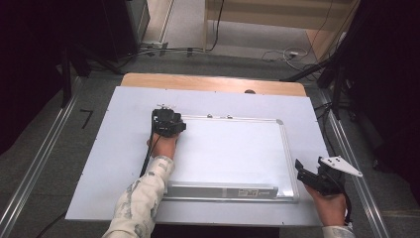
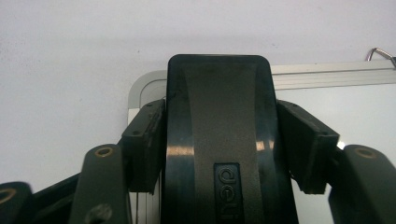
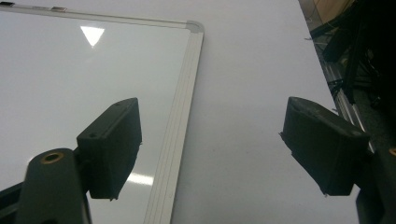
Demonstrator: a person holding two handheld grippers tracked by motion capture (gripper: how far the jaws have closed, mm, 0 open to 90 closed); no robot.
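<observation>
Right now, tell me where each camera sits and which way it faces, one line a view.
High view: fixed above the person's side, looking forward and down on the table and whiteboard; both forearms and the left gripper and right gripper show.
Left gripper view: rides the left gripper, looking along its jaws, which flank a black eraser at the whiteboard's corner.
Right gripper view: rides the right gripper, looking between wide-open jaws at the whiteboard's right frame.
Shared: all three show the whiteboard's aluminium frame.

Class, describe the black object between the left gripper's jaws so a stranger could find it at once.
Start at the whiteboard lying on the table. Go to its far left corner, where the left gripper sits. Between the jaws is a black eraser, a rounded block with a raised logo, the one dark thing on the board.
</observation>
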